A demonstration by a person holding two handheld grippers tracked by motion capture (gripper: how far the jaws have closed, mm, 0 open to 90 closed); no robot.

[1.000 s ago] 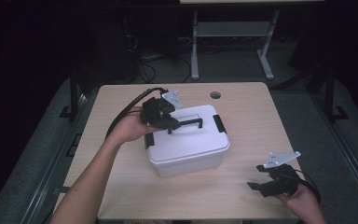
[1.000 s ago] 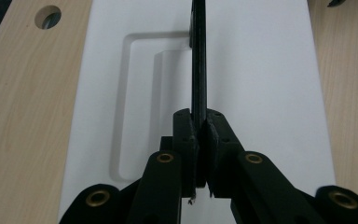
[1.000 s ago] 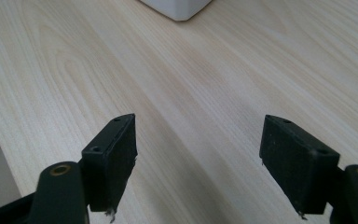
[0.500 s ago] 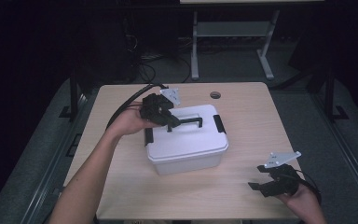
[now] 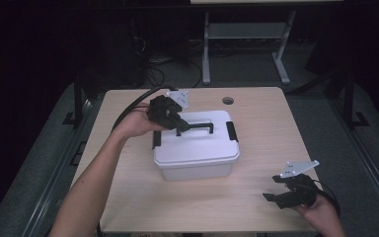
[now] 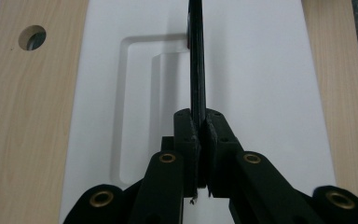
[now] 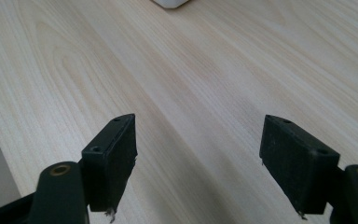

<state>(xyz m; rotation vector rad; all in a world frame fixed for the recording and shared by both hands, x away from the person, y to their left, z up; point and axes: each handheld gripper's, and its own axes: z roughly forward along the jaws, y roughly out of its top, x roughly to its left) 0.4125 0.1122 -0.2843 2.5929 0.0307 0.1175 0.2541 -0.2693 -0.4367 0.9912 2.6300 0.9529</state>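
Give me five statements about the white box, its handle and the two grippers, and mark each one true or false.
1. The left gripper is shut on the black handle. True.
2. The handle lies flat in its recess. False: it stands up, pinched between the fingers.
3. The right gripper is open over bare table. True.
4. The white box has its lid off. False: the lid is on.
5. The right gripper touches the box. False: it is apart, near the table's edge.

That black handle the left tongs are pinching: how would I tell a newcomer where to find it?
Start at the wooden table and find the white lidded box near its middle. On the lid's flat top runs a thin black handle, raised from its recess and clamped by the left tongs. Unlike the two black latches at the lid's ends, it sits centred.
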